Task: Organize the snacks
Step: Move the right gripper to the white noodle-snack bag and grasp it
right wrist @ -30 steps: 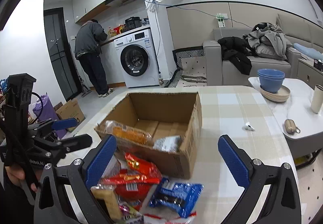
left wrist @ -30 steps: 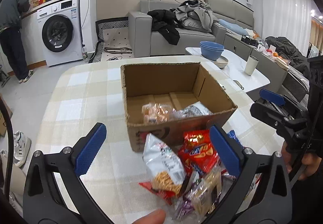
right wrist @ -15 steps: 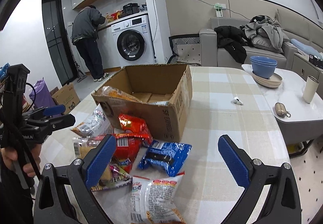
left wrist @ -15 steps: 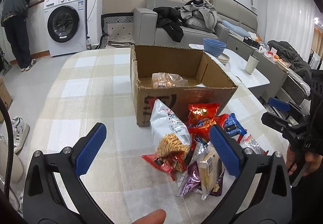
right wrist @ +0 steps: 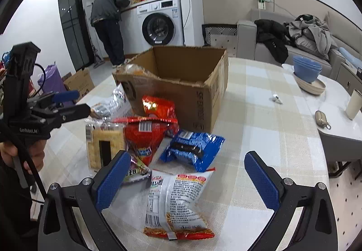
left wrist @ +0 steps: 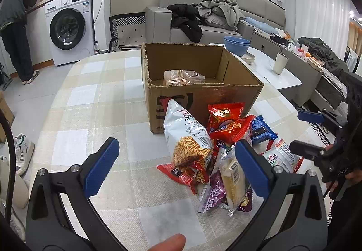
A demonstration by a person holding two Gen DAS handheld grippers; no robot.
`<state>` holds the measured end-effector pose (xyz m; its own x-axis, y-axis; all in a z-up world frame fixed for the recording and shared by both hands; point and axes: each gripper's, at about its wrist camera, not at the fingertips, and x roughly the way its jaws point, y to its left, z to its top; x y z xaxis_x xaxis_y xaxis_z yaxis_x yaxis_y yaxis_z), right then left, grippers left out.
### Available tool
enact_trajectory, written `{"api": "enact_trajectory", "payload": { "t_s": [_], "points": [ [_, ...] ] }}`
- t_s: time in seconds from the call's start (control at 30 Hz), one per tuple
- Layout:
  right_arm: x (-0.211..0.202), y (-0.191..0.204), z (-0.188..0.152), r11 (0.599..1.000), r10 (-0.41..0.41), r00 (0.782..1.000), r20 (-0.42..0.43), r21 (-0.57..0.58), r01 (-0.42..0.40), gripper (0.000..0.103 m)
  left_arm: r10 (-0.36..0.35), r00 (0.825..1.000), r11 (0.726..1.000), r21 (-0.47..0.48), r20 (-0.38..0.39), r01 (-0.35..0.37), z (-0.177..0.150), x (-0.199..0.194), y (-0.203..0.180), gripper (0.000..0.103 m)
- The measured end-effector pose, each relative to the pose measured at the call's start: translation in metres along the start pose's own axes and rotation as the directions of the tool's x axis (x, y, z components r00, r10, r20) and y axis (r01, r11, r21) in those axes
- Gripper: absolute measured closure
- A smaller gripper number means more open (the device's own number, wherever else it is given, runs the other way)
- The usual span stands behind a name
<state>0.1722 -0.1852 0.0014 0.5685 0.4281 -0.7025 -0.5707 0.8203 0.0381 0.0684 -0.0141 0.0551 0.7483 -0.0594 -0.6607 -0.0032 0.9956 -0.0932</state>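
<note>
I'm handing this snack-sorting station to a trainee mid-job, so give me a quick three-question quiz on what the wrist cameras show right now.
1. True or false: the brown cardboard box already holds a clear plastic snack bag.
2. Multiple choice: the blue foil snack packet lies A) inside the box, B) on the checked tablecloth in front of the box, C) between the right gripper's jaws.
3. Fill in: the jaws of the left gripper stand ____ and hold nothing.

Key: 1 true; 2 B; 3 open.
</note>
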Motion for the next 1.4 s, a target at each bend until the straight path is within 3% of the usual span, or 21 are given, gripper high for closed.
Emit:
{"api": "enact_trajectory", "payload": {
  "t_s": [0.33, 0.83, 1.1, 1.4],
  "points": [
    [0.028, 0.008, -0.017, 0.998, 0.007, 0.99, -0.143, -0.066, -0.016, 0.001, -0.003, 0.999, 1.0, -0.004, -0.035, 0.003, -0.002, 0.015, 0.0, 0.001],
    [0.055, 0.001, -0.028, 0.999, -0.005, 0.976, -0.219, -0.053, -0.006, 0.002, -0.053, 0.995, 0.999, -0.01, -0.079, 0.052, -0.006, 0.027, 0.001, 0.001],
    [0.062, -0.002, -0.027, 0.997, 0.047, 0.974, -0.222, -0.05, -0.06, 0.032, -0.057, 0.995, 0.998, -0.02, -0.084, 0.055, -0.008, 0.031, 0.004, 0.001],
    [0.059, -0.005, -0.028, 0.995, 0.077, 0.978, -0.196, -0.049, -0.088, 0.048, -0.053, 0.995, 0.999, -0.013, -0.084, 0.052, -0.01, 0.031, 0.004, 0.001]
  ]
}}
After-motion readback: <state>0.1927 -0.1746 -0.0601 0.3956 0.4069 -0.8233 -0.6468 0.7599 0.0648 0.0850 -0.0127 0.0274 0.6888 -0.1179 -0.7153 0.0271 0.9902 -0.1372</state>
